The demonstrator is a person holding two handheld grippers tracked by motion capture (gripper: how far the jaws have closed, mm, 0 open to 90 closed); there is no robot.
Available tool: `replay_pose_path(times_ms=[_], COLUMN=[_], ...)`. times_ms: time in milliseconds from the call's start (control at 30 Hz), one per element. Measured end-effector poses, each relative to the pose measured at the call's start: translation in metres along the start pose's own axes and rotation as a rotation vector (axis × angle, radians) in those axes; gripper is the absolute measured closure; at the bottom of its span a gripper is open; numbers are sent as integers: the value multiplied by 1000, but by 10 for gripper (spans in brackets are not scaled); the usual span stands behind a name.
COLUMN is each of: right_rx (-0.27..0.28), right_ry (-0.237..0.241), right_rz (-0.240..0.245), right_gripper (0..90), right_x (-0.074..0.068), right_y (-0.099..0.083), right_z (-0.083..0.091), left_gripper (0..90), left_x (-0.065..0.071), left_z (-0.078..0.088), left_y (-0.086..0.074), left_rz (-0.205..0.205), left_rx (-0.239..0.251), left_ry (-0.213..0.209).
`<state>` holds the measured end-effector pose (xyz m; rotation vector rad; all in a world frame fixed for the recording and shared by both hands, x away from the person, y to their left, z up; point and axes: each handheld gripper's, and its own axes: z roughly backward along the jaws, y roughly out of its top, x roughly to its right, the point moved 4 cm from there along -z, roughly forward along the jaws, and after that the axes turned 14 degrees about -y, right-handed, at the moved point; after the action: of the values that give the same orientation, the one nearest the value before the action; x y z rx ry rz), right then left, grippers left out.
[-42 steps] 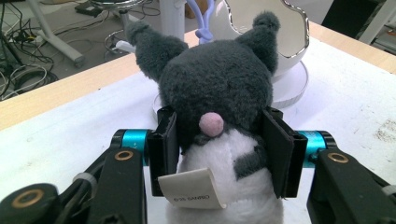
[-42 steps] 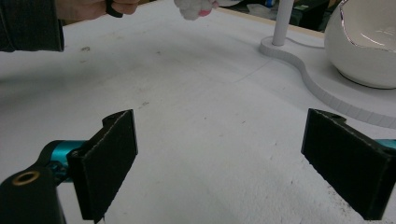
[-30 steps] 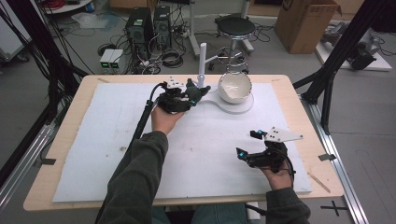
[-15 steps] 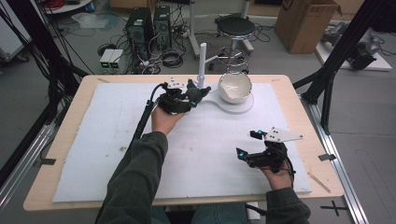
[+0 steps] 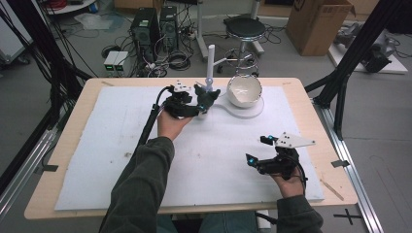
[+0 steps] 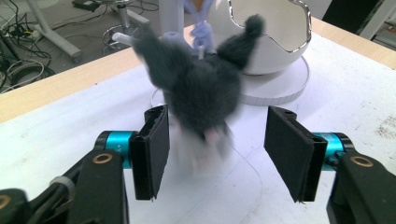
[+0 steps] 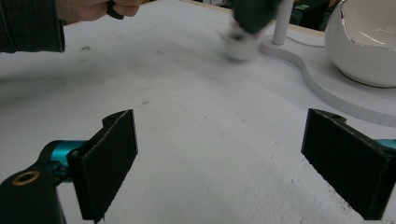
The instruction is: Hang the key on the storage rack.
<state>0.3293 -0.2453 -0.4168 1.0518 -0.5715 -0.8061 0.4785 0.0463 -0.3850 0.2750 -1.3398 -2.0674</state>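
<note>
A dark grey plush toy with a pale underside sits blurred between the jaws of my left gripper, close to the left pad and apart from the right one. The jaws have just been opening and do not press on it. In the high view the toy is at the table's back middle, in front of a white post, with the left gripper at it. A lilac loop hangs behind the toy. My right gripper rests near the front right, open and empty.
A white egg-shaped shell stands on a flat white base just right of the toy. A white mat covers the wooden table. Black frame legs stand at the right; a stool and computers are on the floor beyond.
The left gripper's jaws have spread apart from the plush toy, which now shows blurred. Both hands have stayed where they were.
</note>
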Motion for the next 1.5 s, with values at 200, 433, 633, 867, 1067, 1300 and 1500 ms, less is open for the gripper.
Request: replay_pose_path(times_ms=[200,433,633,867,1067,1300,1500], right_rx=[-2,-6,-22,-28,-24,-25,-23], right_ry=[-2,-7,-15,-25,-28,-33,-44], right_rz=[4,-1,12,6,7,6,13], right_gripper=[99,99,99,99,99,99,99], right_x=[0,3,7,6,7,6,6], right_y=[0,-3,-7,-7,-6,-6,-6], right_z=[0,0,-3,-5,-5,-4,-3], left_gripper=[404,401,382,352,313,286,279], left_x=[2,7,10,6,4,4,5], left_z=[5,13,22,38,48,60,71], left_y=[0,2,1,3,1,-2,-5], left_rz=[1,-11,-2,-3,0,0,-1], left_rx=[19,38,74,100,101,102,120], left_ry=[-11,-43,-68,-73,-63,-53,-46])
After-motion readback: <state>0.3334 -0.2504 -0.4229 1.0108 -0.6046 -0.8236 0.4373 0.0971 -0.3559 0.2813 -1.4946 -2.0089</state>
